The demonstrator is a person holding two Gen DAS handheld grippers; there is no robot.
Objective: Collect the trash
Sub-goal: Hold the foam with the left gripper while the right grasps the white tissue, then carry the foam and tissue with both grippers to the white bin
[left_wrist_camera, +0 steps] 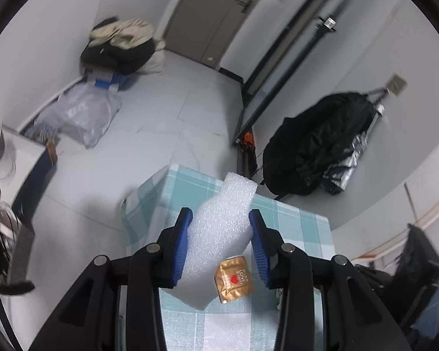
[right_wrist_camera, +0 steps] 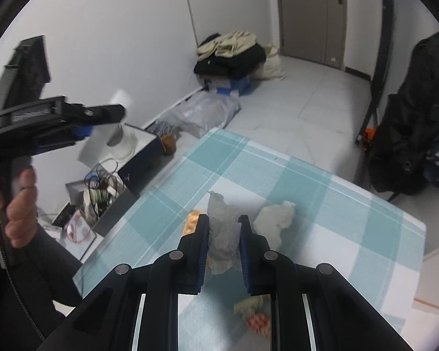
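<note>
Black backpack (left_wrist_camera: pixel 316 143), clothes pile (right_wrist_camera: pixel 231 54), door (left_wrist_camera: pixel 213 14)

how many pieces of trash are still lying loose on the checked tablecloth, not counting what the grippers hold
4 visible: a white crumpled tissue, an orange wrapper, a blurred red-and-green scrap and a gold sachet on the tablecloth. The grippers may hide more.
</note>
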